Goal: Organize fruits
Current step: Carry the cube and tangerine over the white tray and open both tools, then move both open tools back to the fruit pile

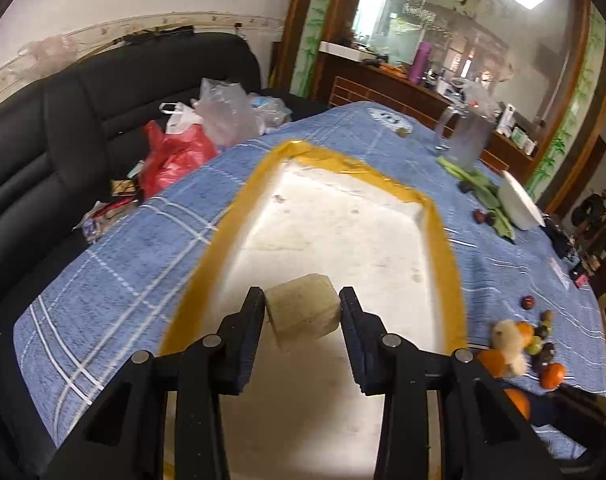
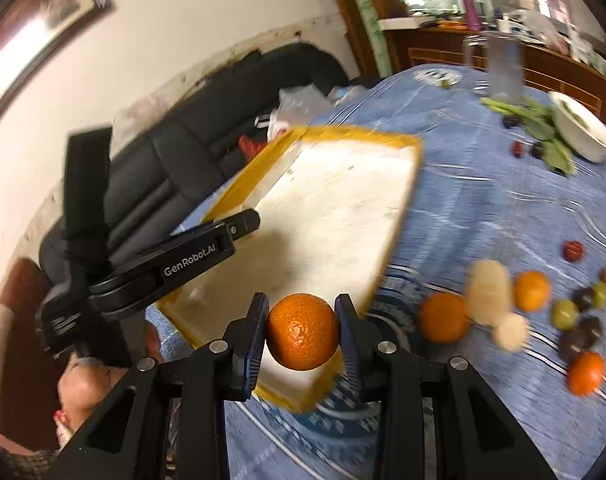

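One orange (image 2: 302,331) sits clamped between the right hand-held gripper (image 2: 302,334) fingers.

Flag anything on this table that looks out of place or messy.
Leafy green vegetables lie loose on the blue checked tablecloth beside the white bowl, not in it. The remaining fruit pile sits scattered on bare cloth, outside the white foam box with yellow-taped rim.

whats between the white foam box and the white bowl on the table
In the right wrist view, only bare blue checked tablecloth lies between the foam box and the white bowl; leafy greens sit beside the bowl.
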